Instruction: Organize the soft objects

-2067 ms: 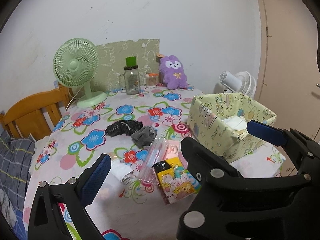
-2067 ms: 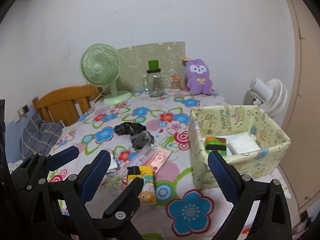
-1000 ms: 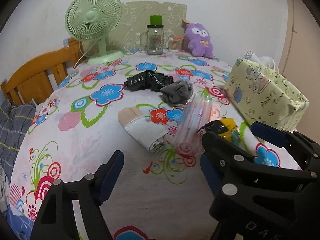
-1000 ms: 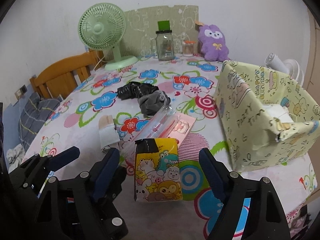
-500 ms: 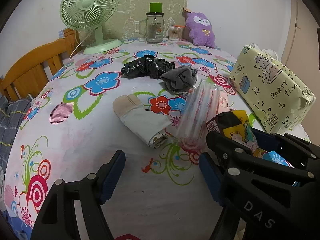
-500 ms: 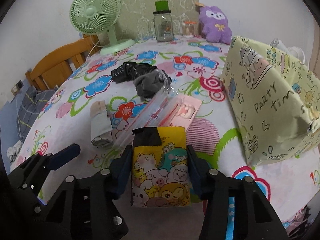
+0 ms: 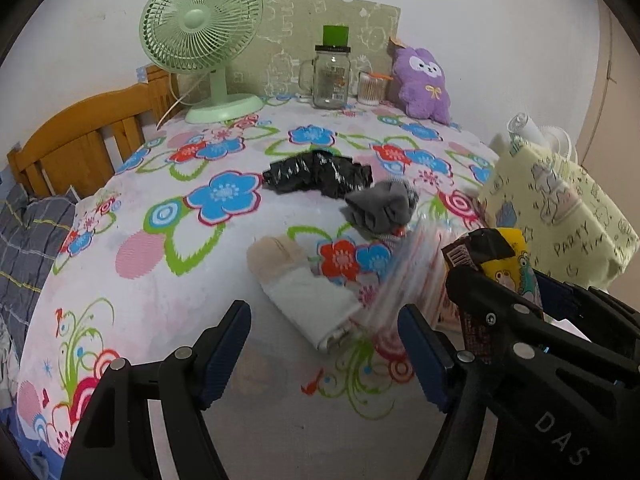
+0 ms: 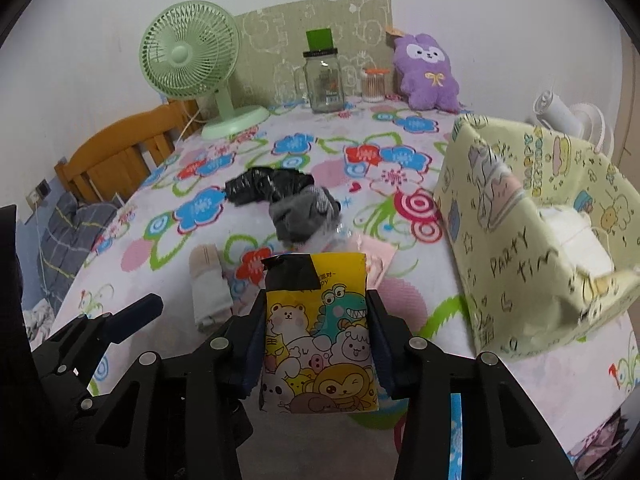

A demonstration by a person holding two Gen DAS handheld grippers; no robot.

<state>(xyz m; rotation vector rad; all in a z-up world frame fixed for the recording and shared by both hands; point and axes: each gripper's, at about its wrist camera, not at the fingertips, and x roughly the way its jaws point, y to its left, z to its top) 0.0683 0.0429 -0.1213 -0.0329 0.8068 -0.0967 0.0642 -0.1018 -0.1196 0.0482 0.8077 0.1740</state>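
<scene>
Right wrist view: right gripper [image 8: 316, 344] fingers have just closed, clamping upright yellow packet [image 8: 318, 332]; box [image 8: 536, 240] lies right of frame.

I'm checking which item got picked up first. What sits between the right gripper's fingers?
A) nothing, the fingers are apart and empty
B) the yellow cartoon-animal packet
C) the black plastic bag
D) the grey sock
B: the right gripper has just closed its fingers on both sides of the yellow cartoon-animal packet, while the grey sock and black plastic bag lie further back on the table.
</scene>
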